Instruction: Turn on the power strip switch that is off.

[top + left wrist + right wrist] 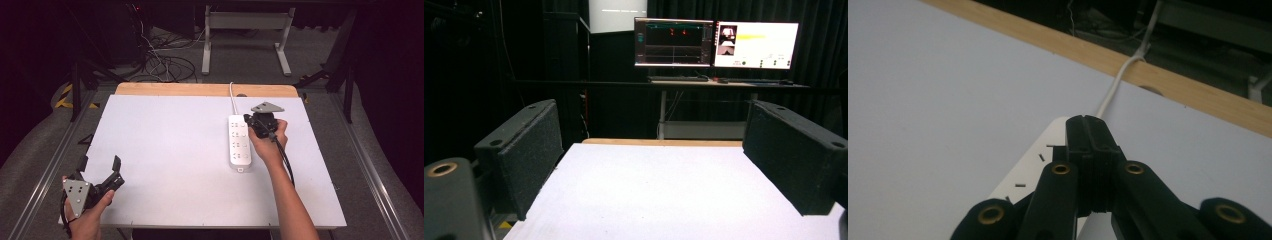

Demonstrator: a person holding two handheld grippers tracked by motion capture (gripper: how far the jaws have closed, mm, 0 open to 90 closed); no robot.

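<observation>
While the white power strip (239, 141) lies on the desk (165, 160) near its far edge, the right tool (251, 123) hovers over it, pinched shut and empty. Well away from the strip, the left tool (100, 172) stands wide open, empty.

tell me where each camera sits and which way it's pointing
High view: sits above the person's side of the table, looking forward and down; both forearms, the left gripper and the right gripper at the power strip show.
Left gripper view: rides the left gripper, looking level across the table toward two monitors; its open jaws show.
Right gripper view: rides the right gripper, looking down over the power strip and its cord; its shut jaws show.
Shared: high and right gripper views both show the strip.
</observation>
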